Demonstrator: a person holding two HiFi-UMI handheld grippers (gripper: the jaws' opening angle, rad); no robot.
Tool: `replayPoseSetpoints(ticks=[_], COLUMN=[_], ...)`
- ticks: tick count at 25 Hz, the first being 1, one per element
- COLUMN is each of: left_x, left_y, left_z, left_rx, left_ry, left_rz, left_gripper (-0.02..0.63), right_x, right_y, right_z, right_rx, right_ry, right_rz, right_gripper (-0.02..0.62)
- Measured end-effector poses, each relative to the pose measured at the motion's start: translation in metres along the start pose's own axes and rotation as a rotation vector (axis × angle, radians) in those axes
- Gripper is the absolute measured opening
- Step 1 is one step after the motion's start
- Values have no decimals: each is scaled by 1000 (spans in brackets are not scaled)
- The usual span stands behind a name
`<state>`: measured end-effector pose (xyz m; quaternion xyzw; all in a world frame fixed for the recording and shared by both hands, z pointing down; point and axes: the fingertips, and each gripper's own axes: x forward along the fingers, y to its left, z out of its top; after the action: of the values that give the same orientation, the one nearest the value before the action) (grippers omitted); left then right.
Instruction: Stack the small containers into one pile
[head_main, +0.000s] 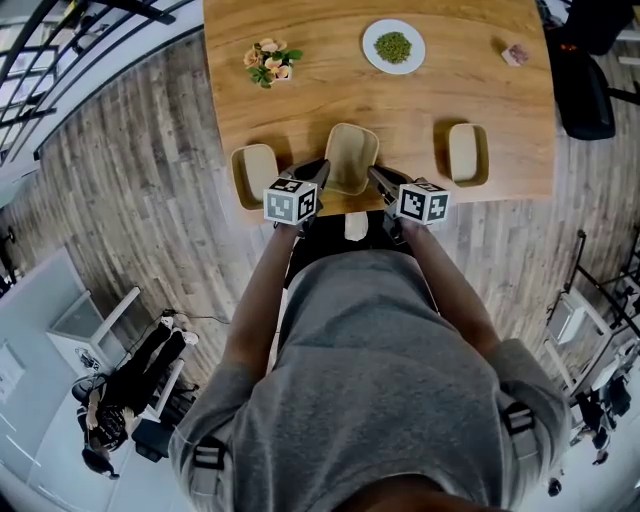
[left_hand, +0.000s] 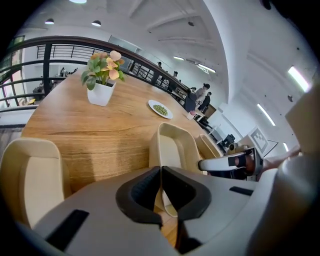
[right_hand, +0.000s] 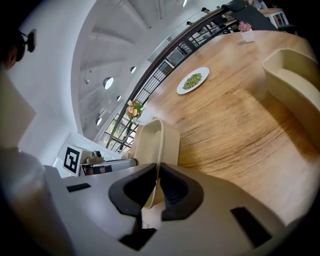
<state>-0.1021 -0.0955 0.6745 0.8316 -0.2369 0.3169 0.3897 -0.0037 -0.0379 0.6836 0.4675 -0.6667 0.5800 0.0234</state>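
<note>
My left gripper (head_main: 318, 174) and my right gripper (head_main: 379, 179) both meet at the middle container (head_main: 352, 156), low in the centre of the table (head_main: 440, 95) in the head view, close to the table's near edge. In the left gripper view my jaws are pressed together on the thin wall of that container, pinching its near left rim between the dark pads (left_hand: 142, 192). In the right gripper view my other jaws do the same on the near right rim, with the wall clamped edge-on between them. The container is beige, open at the top, and sits turned a little askew compared with its neighbours.

Two more containers of the same kind rest on the table. The left container (head_main: 255, 173) is just beside my left gripper, at the lower left of the tabletop. The right container (head_main: 467, 153) stands apart from my right gripper, toward the lower right.

Farther up the frame lie a white plate (head_main: 393, 46) of green peas at the top centre, a small flower pot (head_main: 268, 61) at the upper left, and a small pink plant (head_main: 515, 54) at the upper right.
</note>
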Motion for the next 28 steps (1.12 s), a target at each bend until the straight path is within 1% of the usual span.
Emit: replayPoseSetpoints(ticks=[7, 11, 13, 16, 19, 22, 25, 28], left_x=[-20, -35, -45, -65, -86, -109, -130, -150], left_y=[-8, -5, -2, 2, 10, 22, 35, 52], left_z=[9, 10, 10, 11, 12, 8, 5, 0], left_rx=[2, -4, -13, -26, -40, -63, -108, -145], left_ry=[-29, -49, -65, -101, -132, -166, -210, -249], left_rz=[-39, -47, -46, -43, -34, -19, -10, 18], left_gripper=[34, 34, 34, 35, 35, 35, 35, 35], right_x=[-7, -2, 0, 7, 16, 26, 37, 52], right_y=[18, 30, 37, 51, 72, 94, 115, 136], right_z=[9, 10, 11, 7, 4, -1, -5, -9], right_rx=[16, 3, -19, -46, -65, -100, -131, -145], right_ry=[-17, 31, 38, 46, 81, 118, 126, 138], right_rz=[-1, -14, -18, -7, 11, 25, 51, 84], right_gripper=[23, 23, 21, 21, 20, 21, 21, 21])
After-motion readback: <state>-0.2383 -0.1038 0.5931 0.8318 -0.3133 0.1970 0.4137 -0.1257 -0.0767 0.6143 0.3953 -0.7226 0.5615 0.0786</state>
